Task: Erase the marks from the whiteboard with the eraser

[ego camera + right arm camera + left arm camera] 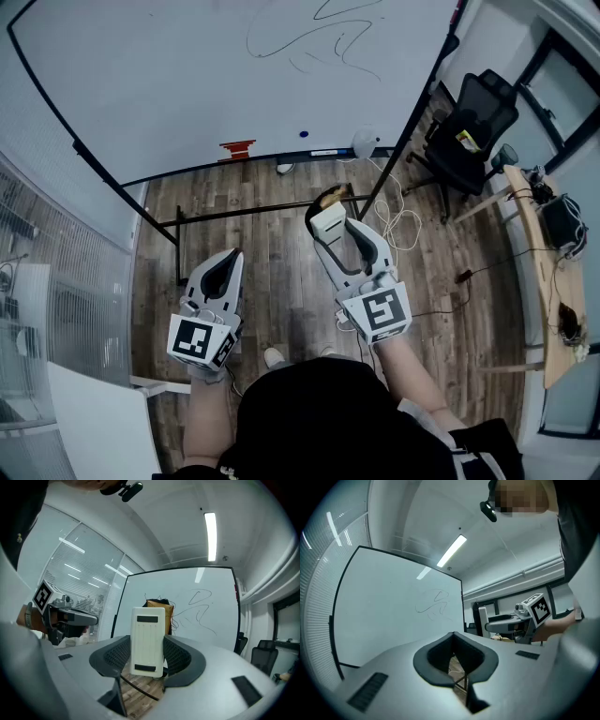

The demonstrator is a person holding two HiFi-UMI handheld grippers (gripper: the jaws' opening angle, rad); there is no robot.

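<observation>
My right tool is grasping the white rectangular plastic eraser; my left tool is hanging clenched, empty. Uneven pressure against the black-framed whiteboard could twist the eraser loose.

Whiteboard top cut off by head view's upper edge; marks run out of frame w/ it. Eraser in right gripper view: brown pad mostly hidden behind white body. Blue dot & red bit at board's lower edge too small to ID.
</observation>
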